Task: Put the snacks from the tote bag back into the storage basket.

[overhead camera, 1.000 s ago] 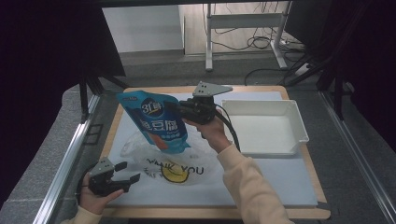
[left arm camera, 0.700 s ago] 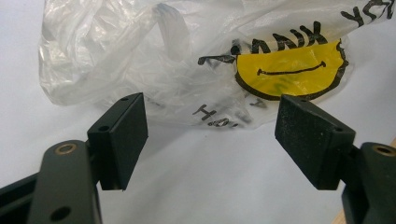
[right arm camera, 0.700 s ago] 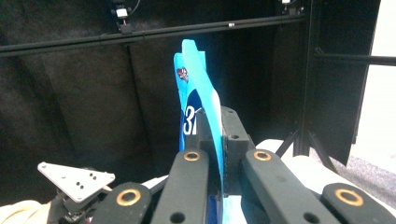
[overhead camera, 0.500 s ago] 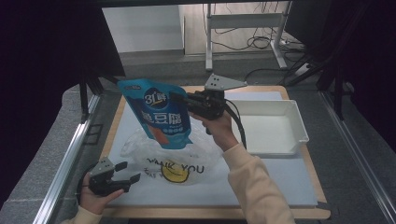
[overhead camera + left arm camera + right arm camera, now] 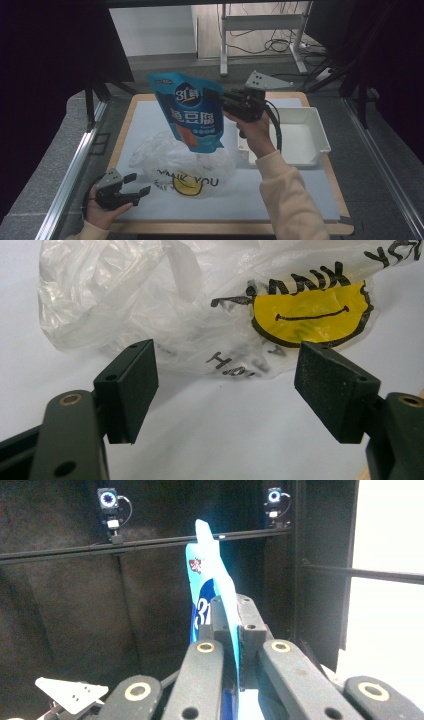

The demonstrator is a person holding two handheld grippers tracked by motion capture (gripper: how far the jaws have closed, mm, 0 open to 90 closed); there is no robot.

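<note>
While the left gripper [image 5: 134, 191] rests wide open and empty on the surface [image 5: 300, 200] beside the bag [image 5: 185, 165], the right gripper [image 5: 216, 96] clamps the blue pouch [image 5: 192, 112] aloft above the bag, near the tray [image 5: 320, 135].

Glossy blue pouch [image 5: 192, 111]; thin crinkled clear plastic bag [image 5: 182, 162]; matt black fingers [image 5: 131, 385].

My left tool [image 5: 225, 390] hangs low over the white tabletop [image 5: 225, 440], its two black jaws spread wide with nothing between them. Just beyond them lies a crumpled clear plastic bag [image 5: 150, 305] printed with a yellow smiley face [image 5: 310, 315] and black lettering, seemingly empty.
</note>
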